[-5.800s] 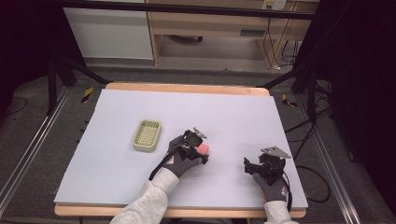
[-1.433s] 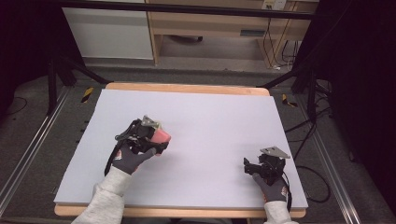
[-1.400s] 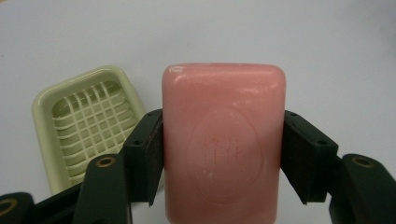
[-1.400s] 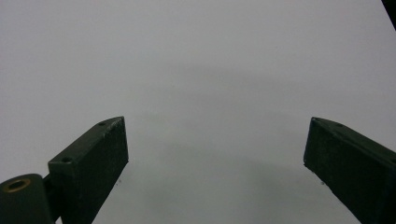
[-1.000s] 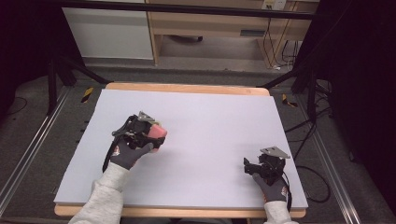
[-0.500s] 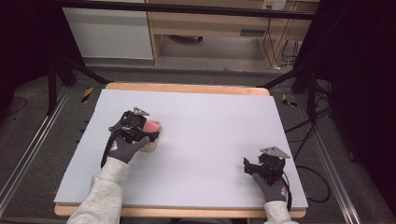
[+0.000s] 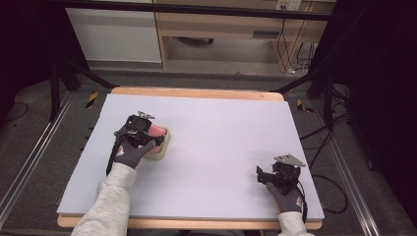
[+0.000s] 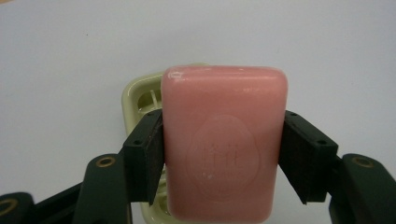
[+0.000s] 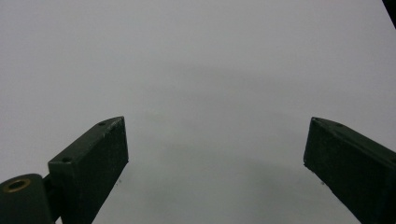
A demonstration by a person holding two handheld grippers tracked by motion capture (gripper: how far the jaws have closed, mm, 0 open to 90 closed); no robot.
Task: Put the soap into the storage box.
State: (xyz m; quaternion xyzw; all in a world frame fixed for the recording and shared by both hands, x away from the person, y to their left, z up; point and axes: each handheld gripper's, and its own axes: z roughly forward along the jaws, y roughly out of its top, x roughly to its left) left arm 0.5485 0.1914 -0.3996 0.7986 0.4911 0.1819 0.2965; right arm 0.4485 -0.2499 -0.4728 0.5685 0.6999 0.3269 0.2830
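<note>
White tabletop (image 7: 221, 147): at nine o'clock, left gripper (image 7: 150, 135) clamps pink rectangular soap bar (image 8: 224, 144) over pale-green plastic soap dish (image 8: 140, 98); at five o'clock, right gripper (image 9: 215, 172) gapes empty.

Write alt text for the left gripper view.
A pink soap bar is clamped between the two black jaws of the left tongs, held above a pale green soap dish on a white table. An oval stamp marks the bar's face.
</note>
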